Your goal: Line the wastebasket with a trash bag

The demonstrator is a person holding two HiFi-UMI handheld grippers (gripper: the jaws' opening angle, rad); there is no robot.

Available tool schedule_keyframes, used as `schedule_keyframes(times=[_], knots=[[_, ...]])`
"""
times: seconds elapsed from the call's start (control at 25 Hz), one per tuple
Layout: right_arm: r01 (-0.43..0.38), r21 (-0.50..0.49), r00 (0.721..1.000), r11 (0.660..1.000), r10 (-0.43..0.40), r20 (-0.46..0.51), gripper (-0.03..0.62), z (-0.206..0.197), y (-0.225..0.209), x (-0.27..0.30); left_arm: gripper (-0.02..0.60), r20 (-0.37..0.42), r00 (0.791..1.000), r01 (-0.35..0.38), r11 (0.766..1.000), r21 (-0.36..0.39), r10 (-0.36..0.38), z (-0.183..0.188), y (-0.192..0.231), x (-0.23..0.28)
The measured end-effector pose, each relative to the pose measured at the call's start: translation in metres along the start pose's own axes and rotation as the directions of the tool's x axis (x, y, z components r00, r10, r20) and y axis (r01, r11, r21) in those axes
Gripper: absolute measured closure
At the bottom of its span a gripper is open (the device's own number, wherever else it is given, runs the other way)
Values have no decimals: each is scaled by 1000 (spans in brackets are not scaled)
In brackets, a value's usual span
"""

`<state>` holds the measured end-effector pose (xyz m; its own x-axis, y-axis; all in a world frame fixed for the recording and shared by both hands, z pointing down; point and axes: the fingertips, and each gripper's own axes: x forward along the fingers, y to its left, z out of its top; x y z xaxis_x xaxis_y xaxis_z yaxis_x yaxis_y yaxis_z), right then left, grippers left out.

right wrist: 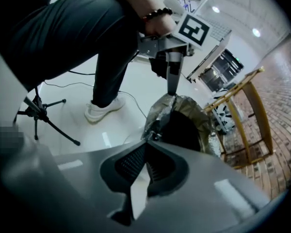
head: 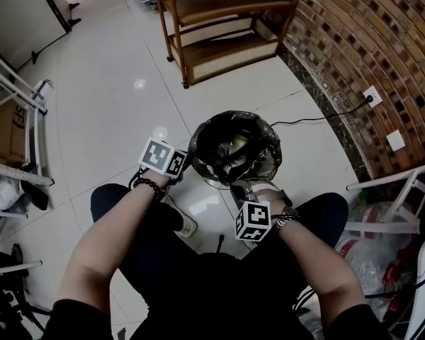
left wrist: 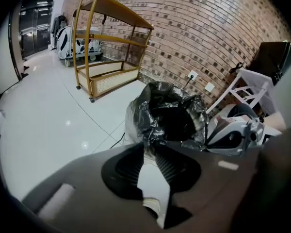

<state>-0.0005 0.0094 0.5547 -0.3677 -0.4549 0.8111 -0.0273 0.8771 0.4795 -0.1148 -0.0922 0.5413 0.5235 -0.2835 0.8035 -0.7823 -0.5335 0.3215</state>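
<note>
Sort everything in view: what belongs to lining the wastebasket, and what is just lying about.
Job in hand:
trash bag, black, draped over the wastebasket
left gripper and right gripper, each pinching the bag's rim

Lying about:
wooden shelf cart
wall socket with its cable
tripod
white racks
plastic bags on the floor

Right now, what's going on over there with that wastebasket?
A seated person is lining the wastebasket with a black trash bag. The bag is inside, with its edge folded out over the rim. The left hand-held gripper pinches the bag's edge at the rim's left side, and the right hand-held gripper pinches it at the near side. The bag looks crumpled.
</note>
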Motion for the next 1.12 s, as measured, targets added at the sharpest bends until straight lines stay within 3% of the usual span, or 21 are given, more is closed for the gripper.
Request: schedule_keyframes(times=[0.2,0.32,0.44,0.56,0.68,0.84,0.96,1.12], knots=[[-90,40,996,995,89,23,586,9,13,-4,410,5,1000,-9,1000,-6,9,2,4,1],[-115,81,993,990,112,30,478,8,13,-10,375,45,999,-19,1000,-3,19,14,4,-2],[-77,136,996,988,70,54,470,7,-5,-21,367,120,992,-29,1000,-12,31,30,4,-11],[-13,253,997,967,-7,79,470,-1,-40,-33,367,194,980,-33,999,-30,39,45,5,-22],[92,420,991,903,-125,52,470,-25,-86,-40,367,237,970,-43,999,-30,48,56,4,-24],[236,575,969,784,-237,-74,470,-71,-136,-39,367,207,975,-86,996,29,78,63,4,-13],[270,632,962,727,-229,-148,449,-100,-154,-27,367,164,982,-109,991,73,96,70,4,0],[244,673,969,698,-152,-193,402,-125,-155,-2,356,101,990,-113,986,120,102,73,7,24]])
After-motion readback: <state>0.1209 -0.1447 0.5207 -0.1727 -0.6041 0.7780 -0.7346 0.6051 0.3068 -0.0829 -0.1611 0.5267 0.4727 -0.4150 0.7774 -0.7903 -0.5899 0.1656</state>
